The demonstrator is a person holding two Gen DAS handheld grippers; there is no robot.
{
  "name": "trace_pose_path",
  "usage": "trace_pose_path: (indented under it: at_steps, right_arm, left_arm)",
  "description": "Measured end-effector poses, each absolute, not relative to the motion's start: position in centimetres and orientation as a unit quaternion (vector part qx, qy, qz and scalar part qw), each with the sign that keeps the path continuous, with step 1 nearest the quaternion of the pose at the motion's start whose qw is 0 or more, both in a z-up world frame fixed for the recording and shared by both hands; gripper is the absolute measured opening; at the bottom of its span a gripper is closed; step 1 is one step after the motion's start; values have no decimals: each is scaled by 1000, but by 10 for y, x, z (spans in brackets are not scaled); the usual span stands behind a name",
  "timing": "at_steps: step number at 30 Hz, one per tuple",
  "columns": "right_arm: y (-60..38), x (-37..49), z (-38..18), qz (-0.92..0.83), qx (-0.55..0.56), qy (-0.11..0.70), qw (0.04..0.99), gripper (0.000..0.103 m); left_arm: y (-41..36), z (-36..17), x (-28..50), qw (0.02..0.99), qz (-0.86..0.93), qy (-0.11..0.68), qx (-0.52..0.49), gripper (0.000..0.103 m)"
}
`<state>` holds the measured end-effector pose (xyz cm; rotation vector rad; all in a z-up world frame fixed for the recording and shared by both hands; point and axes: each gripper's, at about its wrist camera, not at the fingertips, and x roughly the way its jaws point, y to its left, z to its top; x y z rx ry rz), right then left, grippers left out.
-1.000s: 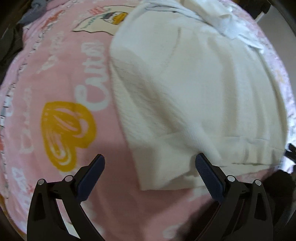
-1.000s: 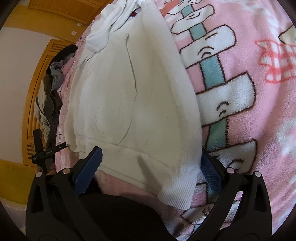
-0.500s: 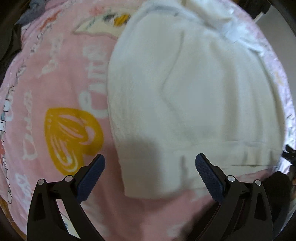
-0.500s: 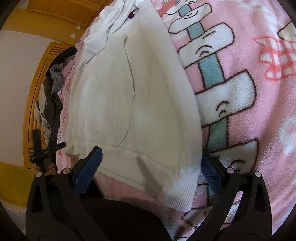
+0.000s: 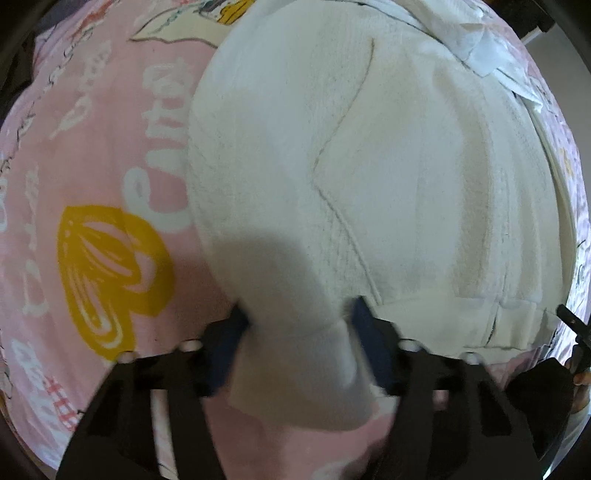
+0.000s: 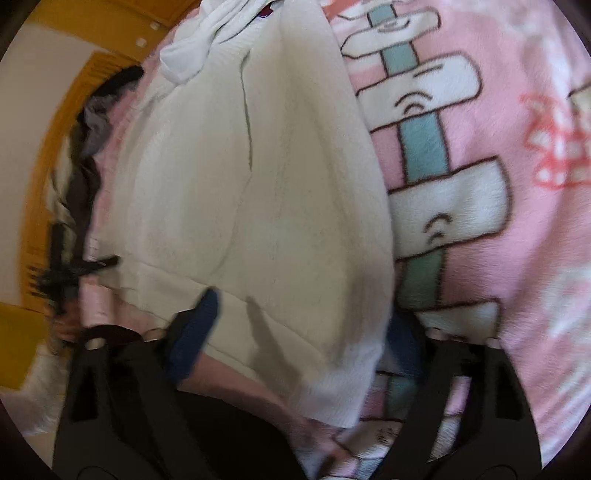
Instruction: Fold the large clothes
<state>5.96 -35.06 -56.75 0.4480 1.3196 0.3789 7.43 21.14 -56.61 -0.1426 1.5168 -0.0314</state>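
We're right over the bed, and the white sweater lies spread on the pink blanket, hem toward us, its far end running up to a heap of thinner white cloth at the top.

Left side first: our left gripper has its two blue pads drawn in on the near-left corner of the sweater, one pad on each side of the bunched knit. The fabric fills the gap between them and humps up there, with the ribbed hem drooping down past the pads toward us. That's a pinch on the sweater, though the view is blurred. Just left of the grip, a yellow heart is printed on the blanket beside white lettering.

Over on the right wrist view, our right gripper straddles the sweater's other near corner. The left pad lies on top of the hem, while the right one sits half hidden under the edge of the knit. The pads stand apart with a broad span of cloth between them, so the jaws are spread, not clamped. The ribbed corner hangs down between the fingers.

To the right of the sweater the blanket shows a teal-and-white cartoon print. On the far left a dark pile of clothes lies along the bed's edge, against yellow wood panelling.
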Motion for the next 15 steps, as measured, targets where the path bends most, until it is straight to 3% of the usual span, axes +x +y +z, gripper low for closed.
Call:
trace_pose_path:
  at_steps: [1,2,3,5,12,15]
  right_arm:
    - [-350,57,-563,171,196,598,758,61]
    - [-349,55,-559,171,192,594,762,50]
    - [-350,54,-554,170,187,591,766,35]
    - [-352,54,-549,178,192,590,764,19]
    - [-346,61,-537,202,190,586,761,14]
    - [-361,65,-523,179,240,542,786,13]
  left_arm:
    - [211,-564,75,724,-16,687,-66,35]
    - [210,-561,75,723,-18,687,-68,25]
    - [209,-557,75,725,-20,685,-70,22]
    - [207,-550,73,730,-18,680,-68,14]
    - [210,-509,62,760,-18,645,-81,11]
    - [209,-486,63,784,-8,616,-83,10]
